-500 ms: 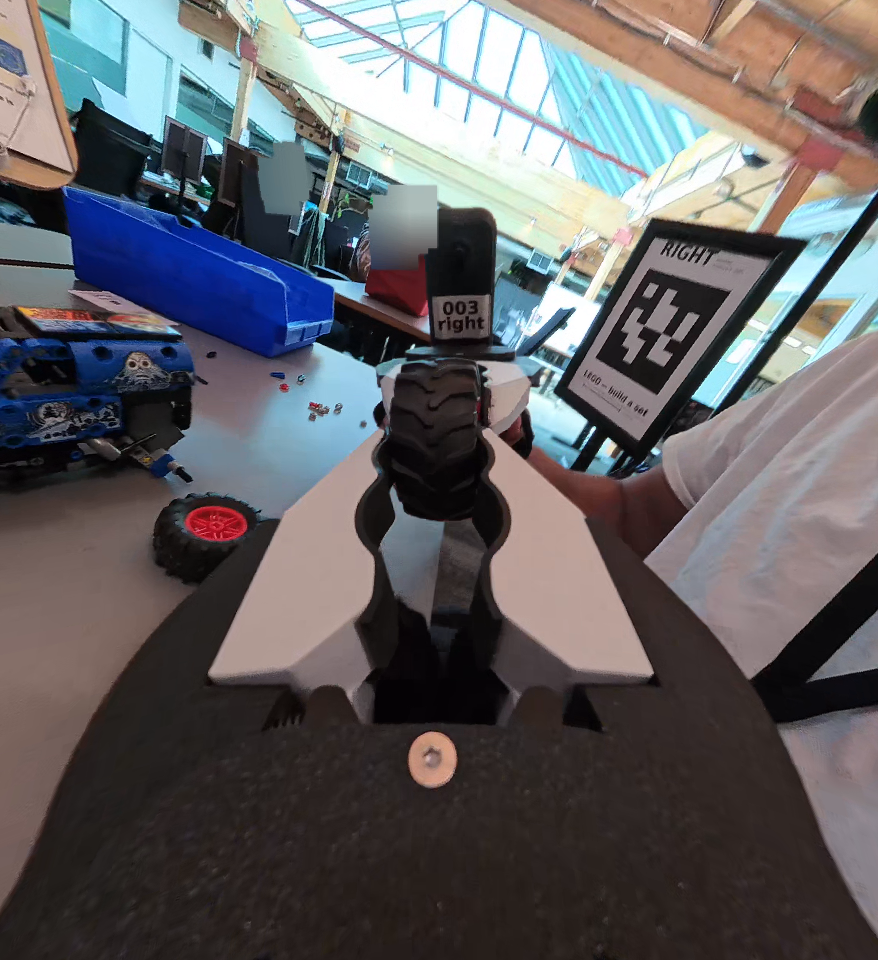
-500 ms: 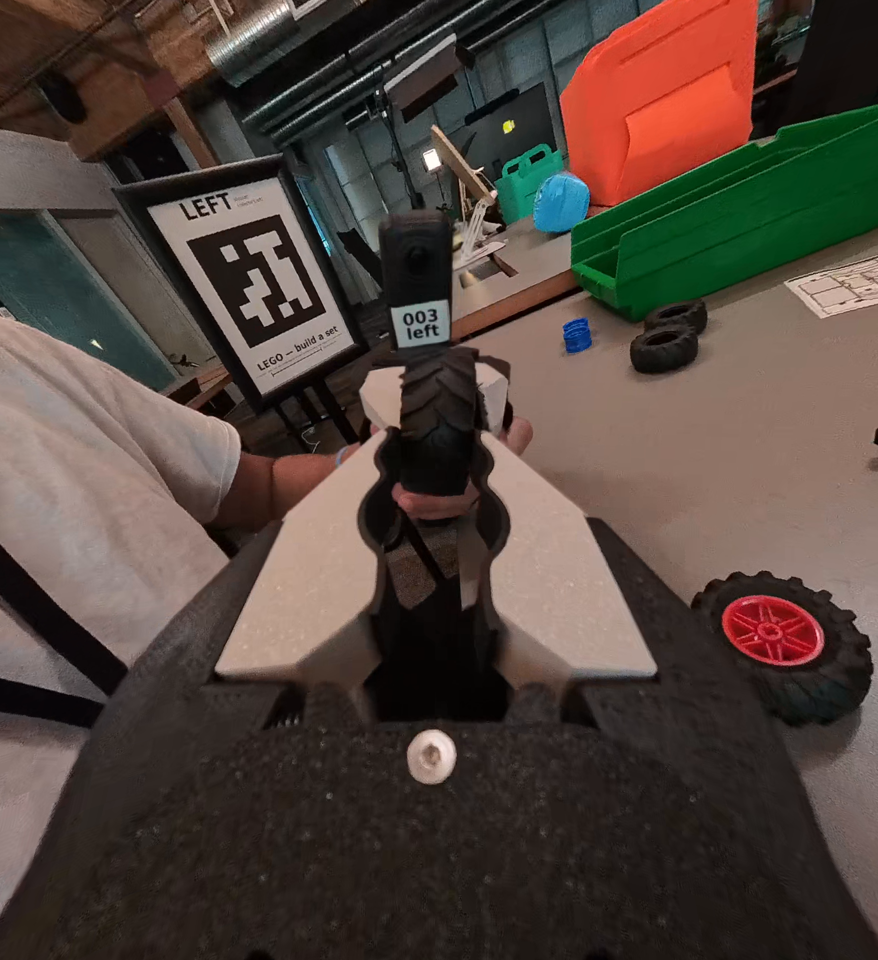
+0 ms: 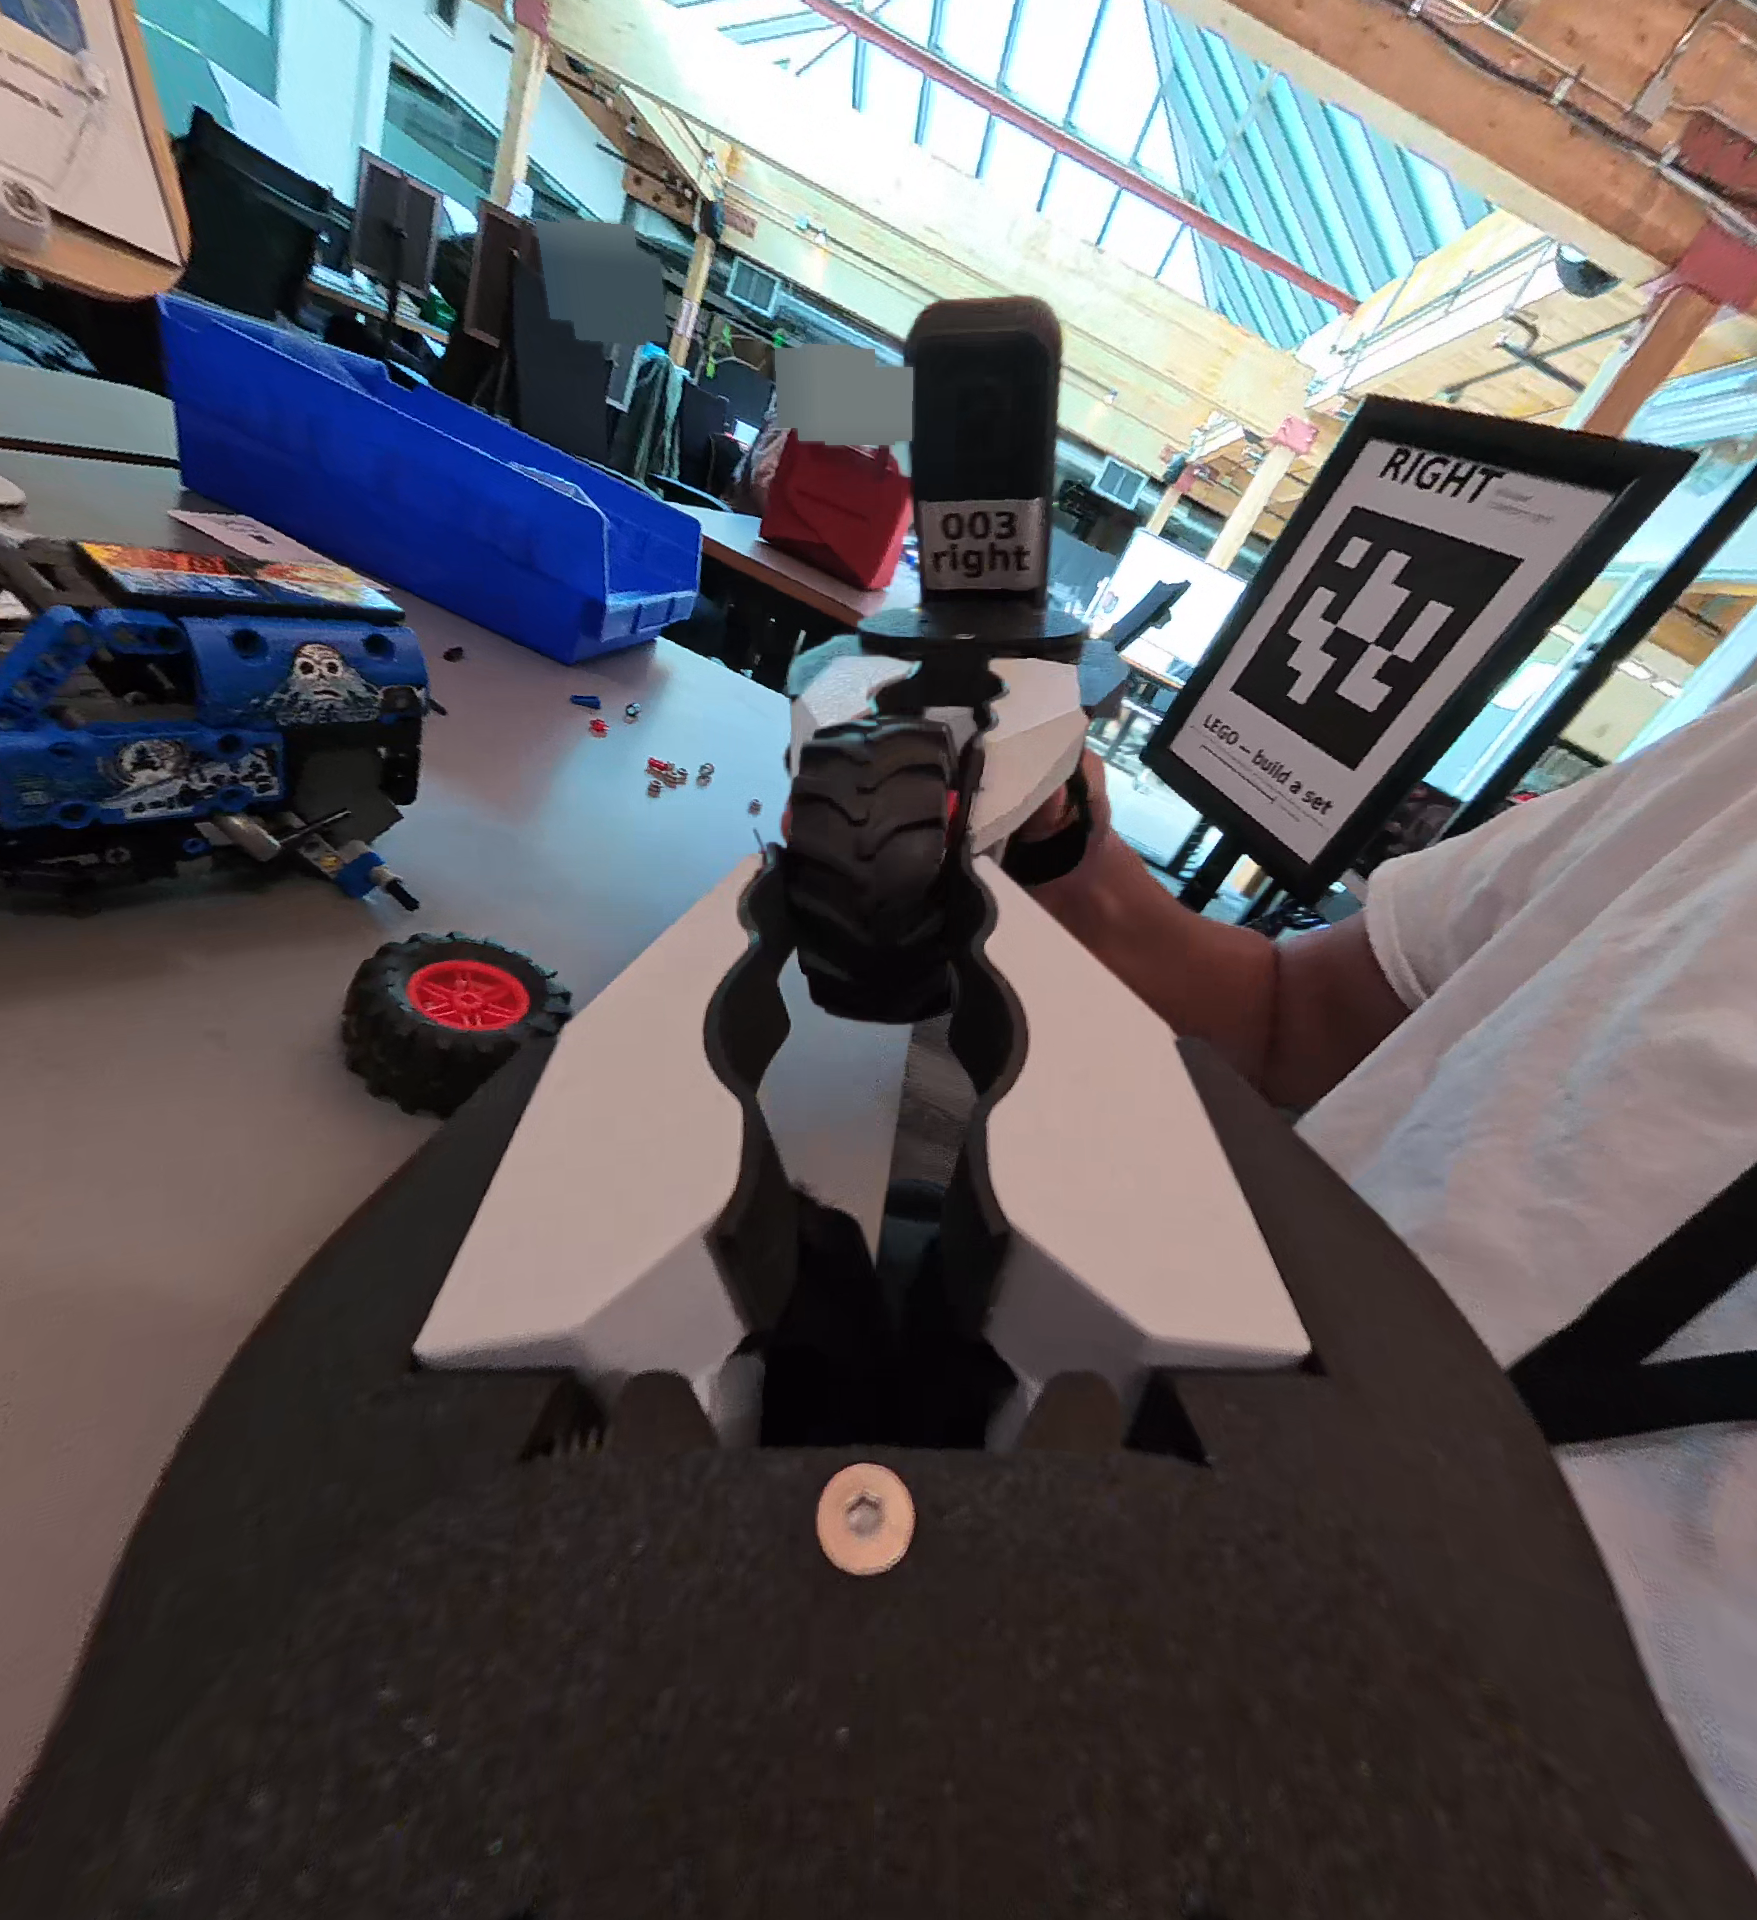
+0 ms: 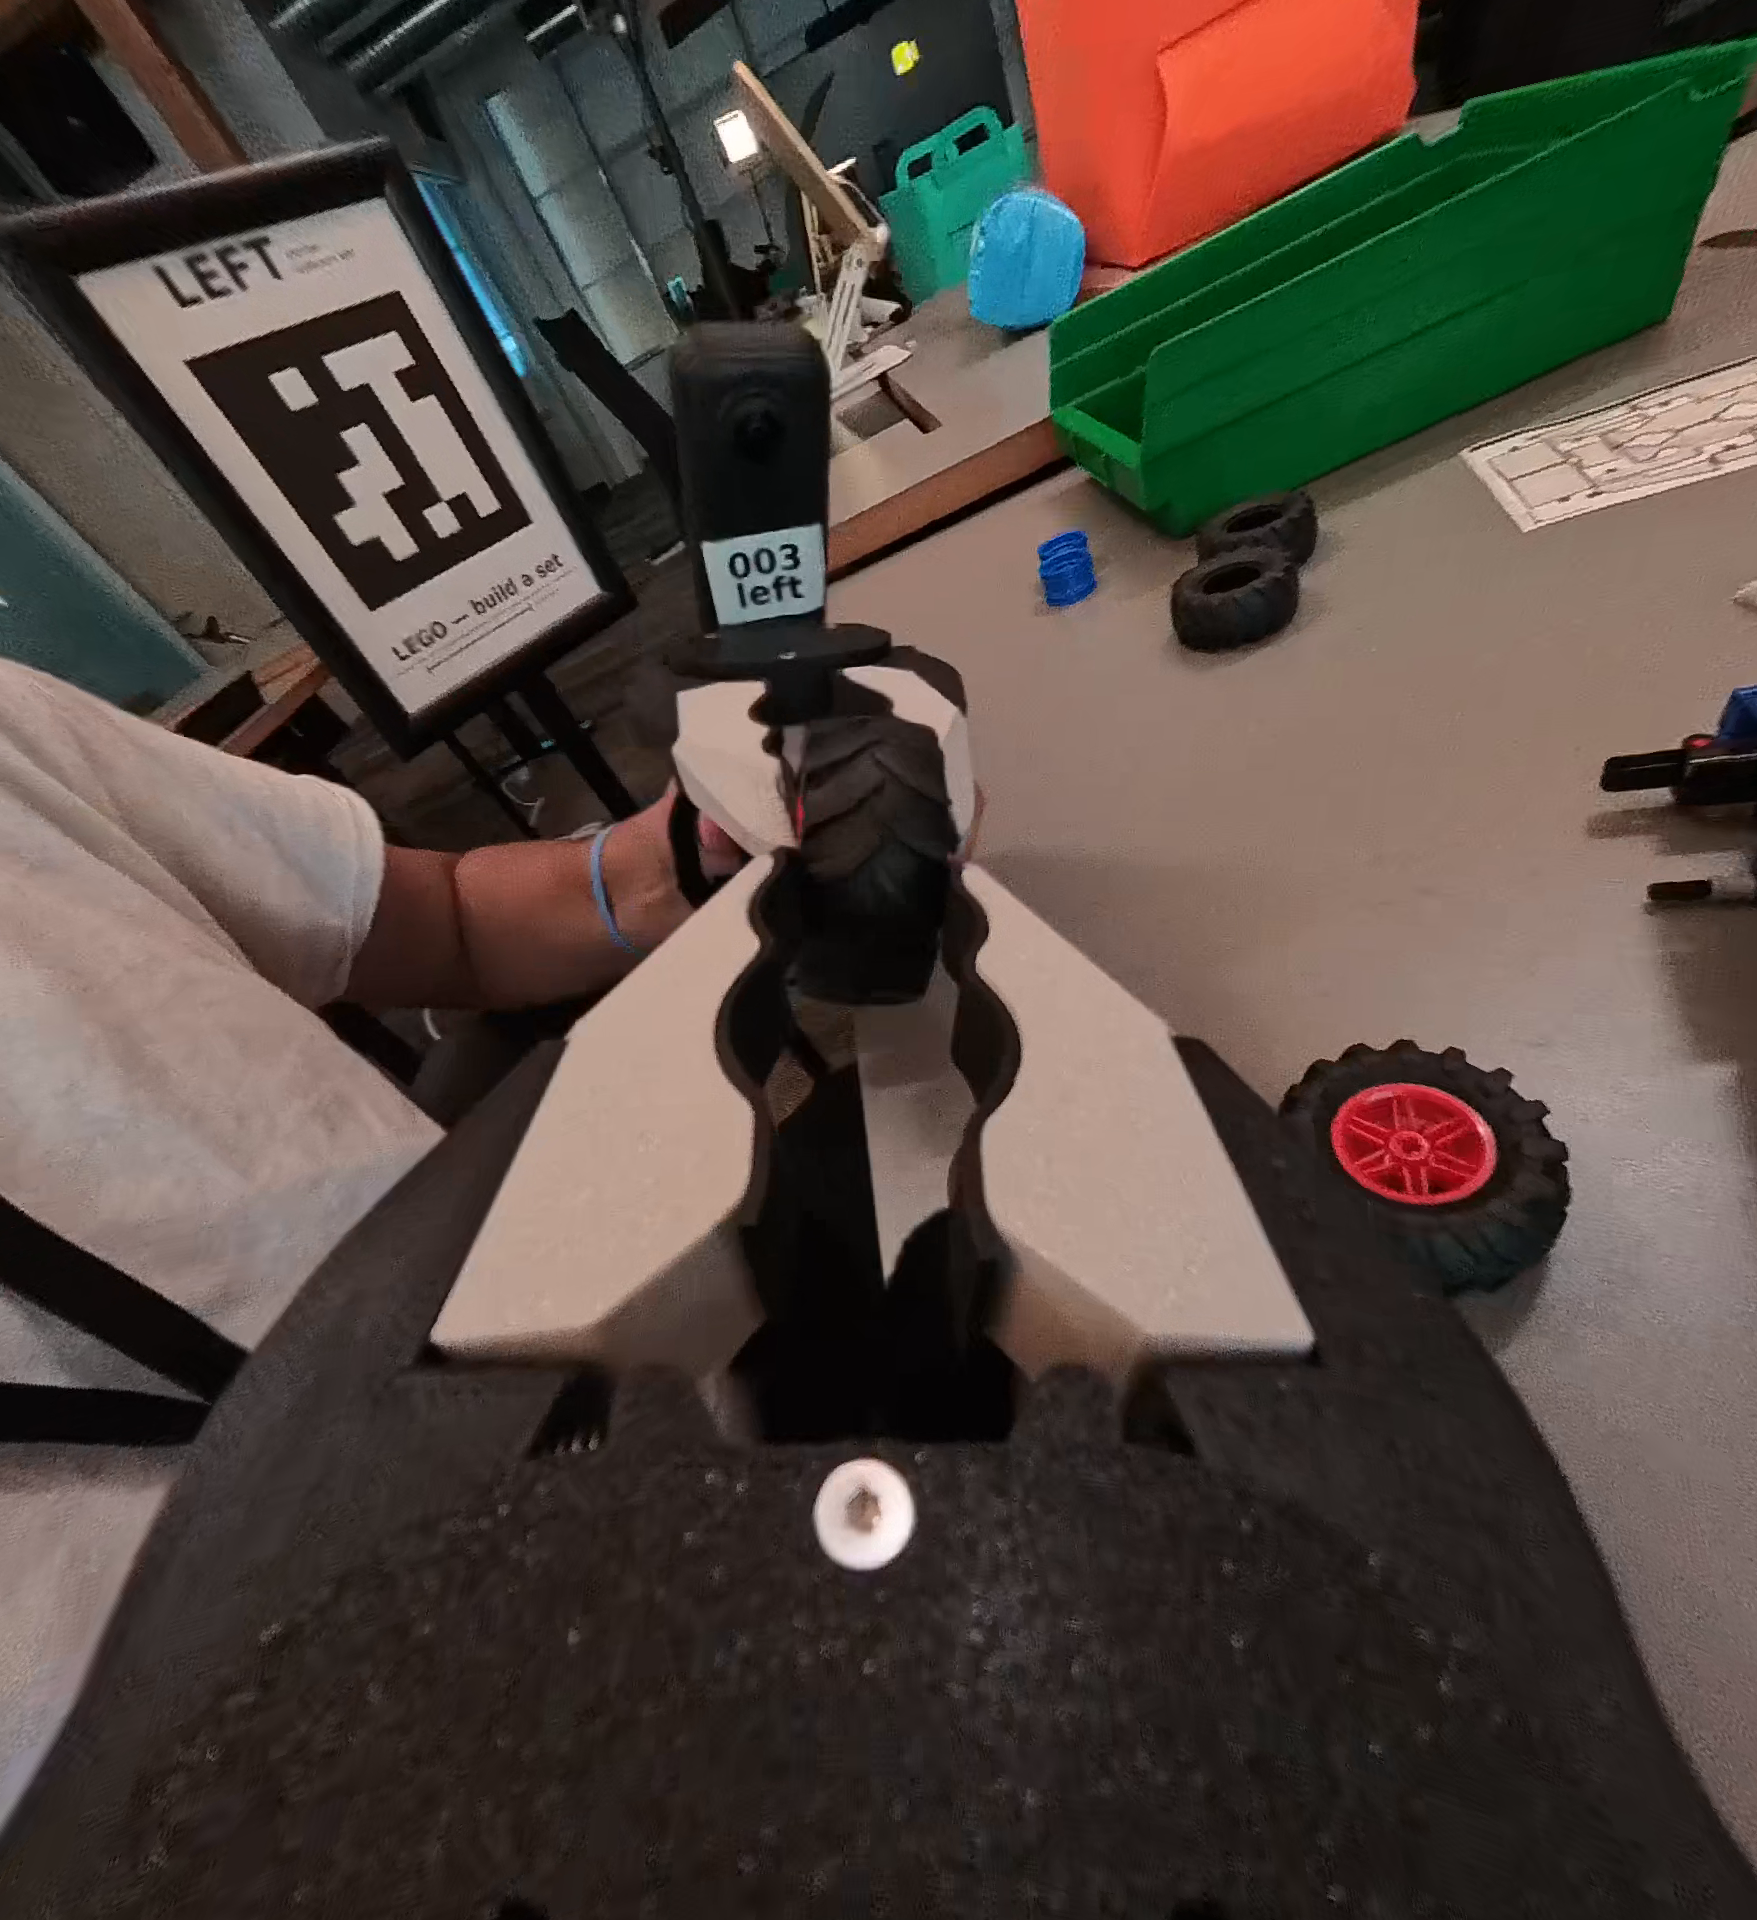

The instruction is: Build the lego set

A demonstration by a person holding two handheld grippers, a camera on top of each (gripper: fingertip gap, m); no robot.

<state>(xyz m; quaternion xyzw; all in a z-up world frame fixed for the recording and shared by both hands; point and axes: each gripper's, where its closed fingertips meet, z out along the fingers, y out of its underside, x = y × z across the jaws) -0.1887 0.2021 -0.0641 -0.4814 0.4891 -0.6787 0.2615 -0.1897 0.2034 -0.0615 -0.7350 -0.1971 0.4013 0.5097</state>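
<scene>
While both tongs meet in mid-air above the grey tabletop [image 3: 178,1195], a black rubber tyre [image 3: 869,862] sits upright between them. The left tongs [image 3: 869,914] look pinched on the tyre's tread from the near side; the right tongs [image 4: 869,904] seem to clamp the same tyre from the opposite side, tips nearly touching the other pair. A sliver of red shows at the tyre's side (possibly a hub inside, too hidden to confirm).

Lower left in the left wrist view, a finished wheel with a red hub [image 3: 453,1003] lies flat on the tabletop, near a part-built blue truck [image 3: 157,727]. Farther off, in the right wrist view, two bare tyres [image 4: 1243,571] rest beside a green bin [image 4: 1373,312].

The tyre is likely light, soft and grippy, so it should squash rather than slip. Holding across the tread, as now, seems sensible, leaving the open centre free for a hub.
</scene>
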